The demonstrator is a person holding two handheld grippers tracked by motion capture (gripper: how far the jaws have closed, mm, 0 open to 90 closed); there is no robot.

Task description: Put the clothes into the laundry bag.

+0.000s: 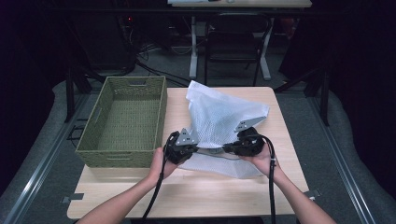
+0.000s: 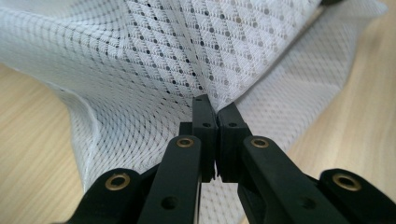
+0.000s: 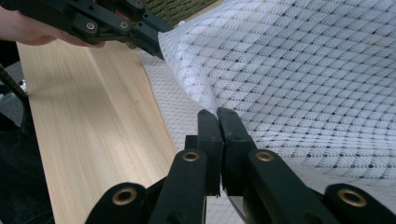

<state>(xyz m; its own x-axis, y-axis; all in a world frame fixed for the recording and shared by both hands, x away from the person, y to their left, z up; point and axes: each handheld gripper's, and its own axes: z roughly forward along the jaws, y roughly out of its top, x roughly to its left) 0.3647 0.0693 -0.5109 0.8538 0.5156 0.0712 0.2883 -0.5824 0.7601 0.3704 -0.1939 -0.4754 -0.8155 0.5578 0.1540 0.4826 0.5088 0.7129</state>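
Mesh cloth, white, lifted over wooden table; pinched by left gripper and right gripper, both clamped; possibly folded beneath. Green basket beside.

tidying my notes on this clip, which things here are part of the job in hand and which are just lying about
In the job:
white mesh cloth, pinched at two spots
left tool, shut on it
right tool, shut on it

Lying about:
green woven basket, apart from the cloth
chair beyond the table
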